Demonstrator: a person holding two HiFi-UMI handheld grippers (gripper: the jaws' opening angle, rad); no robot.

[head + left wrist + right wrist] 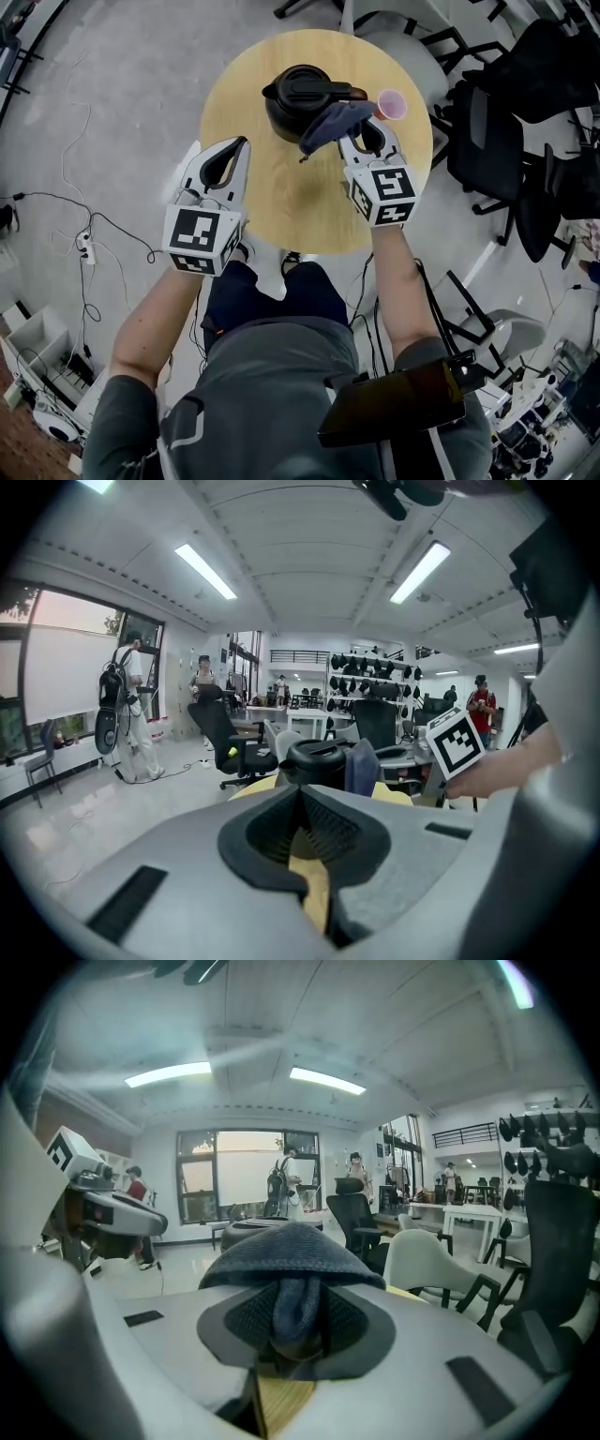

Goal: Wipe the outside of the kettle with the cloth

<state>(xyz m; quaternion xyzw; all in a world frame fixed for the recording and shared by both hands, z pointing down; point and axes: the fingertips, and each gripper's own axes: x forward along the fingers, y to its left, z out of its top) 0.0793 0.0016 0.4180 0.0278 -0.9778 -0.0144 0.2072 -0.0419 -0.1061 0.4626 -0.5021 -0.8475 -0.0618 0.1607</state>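
A black kettle (298,101) stands at the far side of the round wooden table (281,202); in the left gripper view the kettle (317,761) shows ahead. My right gripper (361,139) is shut on a dark blue cloth (333,124) that drapes against the kettle's right side. In the right gripper view the cloth (289,1265) bunches between the jaws and hides most of the kettle (246,1232). My left gripper (232,157) hovers over the table's left edge, short of the kettle, shut and empty.
A pink cup (392,104) stands just right of the kettle. Black office chairs (506,141) crowd the right side of the table. Cables and a power strip (84,246) lie on the floor at left. People stand in the background of both gripper views.
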